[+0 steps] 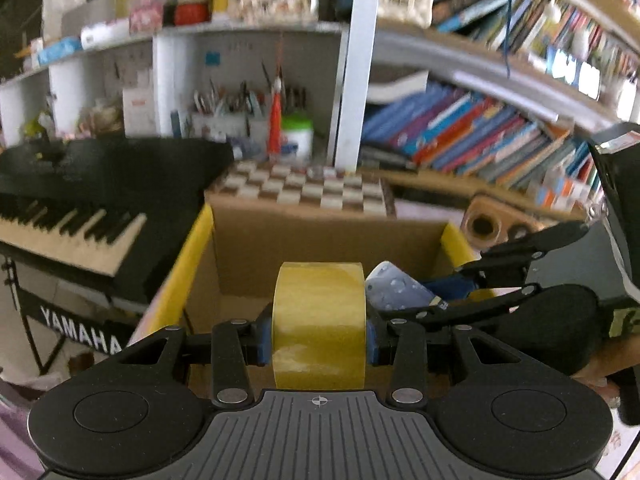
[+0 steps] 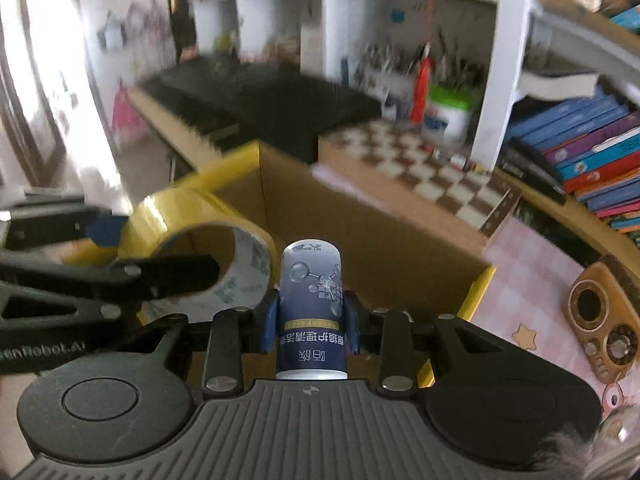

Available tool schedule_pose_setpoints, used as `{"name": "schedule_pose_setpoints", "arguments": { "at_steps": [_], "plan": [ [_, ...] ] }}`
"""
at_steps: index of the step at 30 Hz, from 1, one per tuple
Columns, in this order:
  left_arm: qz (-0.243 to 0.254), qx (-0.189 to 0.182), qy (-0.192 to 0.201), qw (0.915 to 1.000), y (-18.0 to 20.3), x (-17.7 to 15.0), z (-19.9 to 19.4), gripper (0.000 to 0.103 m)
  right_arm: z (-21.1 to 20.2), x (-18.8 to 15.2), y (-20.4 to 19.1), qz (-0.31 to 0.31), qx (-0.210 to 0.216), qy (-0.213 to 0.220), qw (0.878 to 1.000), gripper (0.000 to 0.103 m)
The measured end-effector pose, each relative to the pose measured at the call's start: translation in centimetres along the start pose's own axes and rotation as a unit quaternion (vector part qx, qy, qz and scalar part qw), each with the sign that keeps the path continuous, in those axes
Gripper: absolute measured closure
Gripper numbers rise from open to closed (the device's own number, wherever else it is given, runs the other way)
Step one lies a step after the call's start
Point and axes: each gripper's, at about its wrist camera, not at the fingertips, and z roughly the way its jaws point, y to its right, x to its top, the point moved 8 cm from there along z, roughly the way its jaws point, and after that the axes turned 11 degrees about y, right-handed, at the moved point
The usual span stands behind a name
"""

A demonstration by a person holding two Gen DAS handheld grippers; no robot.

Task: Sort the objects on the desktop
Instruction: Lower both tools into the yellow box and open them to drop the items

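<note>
My left gripper [image 1: 319, 344] pinches a roll of yellow packing tape [image 1: 319, 322] across its width, the blue pads [image 1: 262, 340] pressed on its flat sides, and my right gripper [image 2: 311, 328] pinches a small blue-and-white bottle [image 2: 311, 308] around its body. Both loads hang above the open cardboard box [image 1: 320, 236] with yellow-edged flaps, which sits in front of the chessboard [image 1: 304, 188] and to the right of the Yamaha keyboard [image 1: 72, 220]. The step in hand, I judge, is dropping both things into the box. To do it well I should bring each one down past the rim before letting go, keep my two grippers apart since they crowd each other just beside one another, and release the tape on its side so that it does not roll. The tape is a glossy, smooth ring with a pale printed cardboard core, hard-edged and slippery under the pads. The bottle is a slick cylinder with a rounded cap end and a printed label of bubbles and script; it points away from me, and it would tip easily if set on end. The box walls are matte brown corrugated board. To the far right on the pink checked tablecloth [image 2: 532, 264] lies a tan retro radio [image 2: 600, 320], well clear of the drop.
</note>
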Motion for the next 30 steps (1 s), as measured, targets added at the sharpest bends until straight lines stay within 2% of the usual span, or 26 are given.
{"name": "schedule_pose_setpoints", "arguments": {
  "at_steps": [6,9,11,15,18,22,24,25,30],
  "plan": [
    [0.007,0.007,-0.054,0.9985,-0.9,-2.3,1.9,0.063,2.9,-2.8,-0.9,-0.074,0.003,-0.059,0.996,0.072],
    [0.022,0.01,-0.077,0.9968,-1.1,-3.1,2.7,0.063,3.5,-3.0,-1.4,-0.113,0.017,-0.079,0.99,0.072],
    [0.029,0.012,-0.089,0.9955,-1.1,-3.6,3.0,0.063,4.1,-3.4,-1.6,-0.127,0.035,-0.108,0.985,0.072],
    [0.047,0.009,-0.094,0.9944,-0.9,-4.1,3.1,0.063,4.9,-4.2,-2.4,-0.163,0.058,-0.152,0.973,0.072],
    [0.057,0.004,-0.094,0.9939,-0.6,-4.1,3.2,0.063,5.1,-4.6,-2.6,-0.177,0.062,-0.169,0.968,0.072],
    [0.043,0.004,-0.082,0.9956,-0.9,-3.8,3.0,0.063,5.0,-4.6,-2.5,-0.174,0.053,-0.167,0.969,0.072],
    [0.034,0.004,-0.076,0.9966,-1.1,-3.5,2.7,0.062,4.8,-4.2,-2.4,-0.169,0.047,-0.156,0.972,0.065],
    [0.03,0.002,-0.067,0.9973,-1.2,-3.2,2.3,0.06,4.6,-4.1,-2.3,-0.165,0.043,-0.15,0.974,0.062],
    [0.016,-0.013,-0.009,0.9997,-0.8,-1.0,-0.3,0.046,2.8,-2.7,-1.9,-0.14,0.012,-0.095,0.986,0.062]
  ]
}}
